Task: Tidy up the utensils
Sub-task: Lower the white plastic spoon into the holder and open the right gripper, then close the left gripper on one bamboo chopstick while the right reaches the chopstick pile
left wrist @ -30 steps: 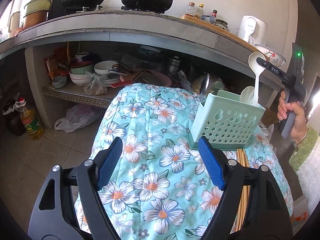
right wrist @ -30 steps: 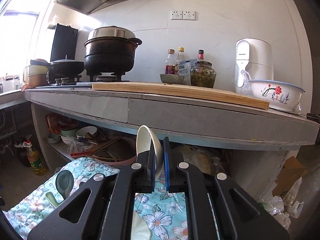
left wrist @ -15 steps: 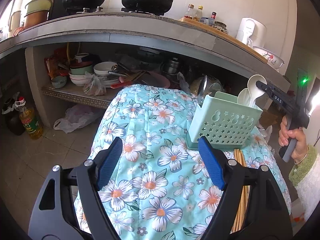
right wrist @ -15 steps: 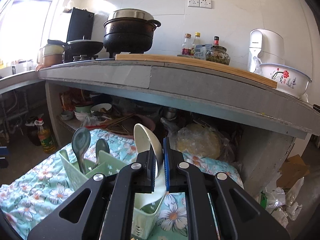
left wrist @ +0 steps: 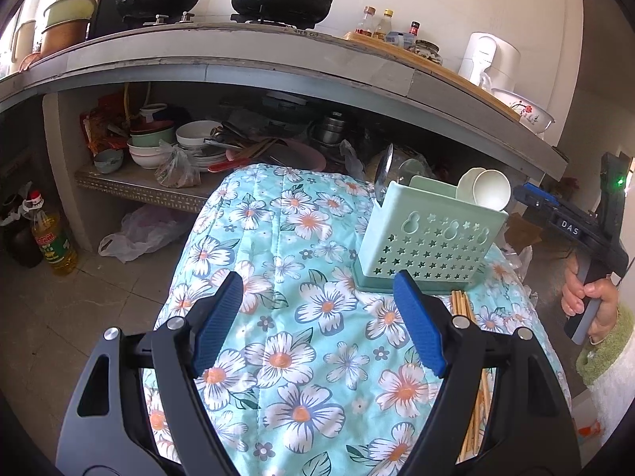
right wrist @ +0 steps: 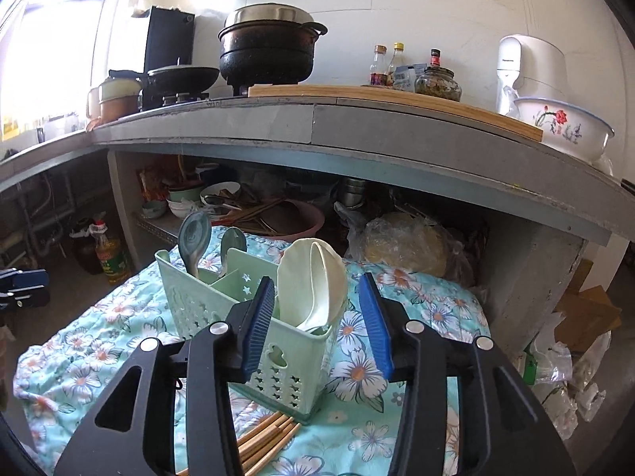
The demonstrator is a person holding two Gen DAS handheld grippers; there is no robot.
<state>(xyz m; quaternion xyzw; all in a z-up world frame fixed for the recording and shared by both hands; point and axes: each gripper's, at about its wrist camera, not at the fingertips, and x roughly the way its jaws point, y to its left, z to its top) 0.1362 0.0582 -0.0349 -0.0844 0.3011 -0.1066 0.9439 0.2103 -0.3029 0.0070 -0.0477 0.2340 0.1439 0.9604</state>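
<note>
1. Left gripper (left wrist: 317, 317), nearest in the left wrist view: jaws spread wide with nothing between them, poised above the floral cloth (left wrist: 278, 238) and touching no utensil.
2. Chopsticks (left wrist: 462, 305): a bundle of wooden sticks lying flat on the cloth, just beside the left gripper's right-hand finger and partly hidden under it. Their long axis runs near to far, roughly parallel to that gripper's fingers, with the far ends against the foot of the caddy. The left hand is judged the nearer of the two for collecting them.
3. Right gripper (right wrist: 315, 313): its jaws have just been opening and now stand partly apart, flanking the white spoons (right wrist: 313, 277) without pressing on them. The spoons therefore appear released.
4. Green caddy (right wrist: 238, 317), an upright perforated holder on the cloth, directly ahead of both grippers. The white spoons stand bowl-up in its compartment nearest the right gripper; two grey-green spoons (right wrist: 194, 234) stand in the far compartment.
5. The person's hand (left wrist: 591, 301), at the right edge of the left wrist view, grasps the right gripper's handle beside the caddy.
6. Background: a concrete counter (right wrist: 357, 127) carrying a black pot (right wrist: 270, 51), with stacked crockery on the shelf below.
</note>
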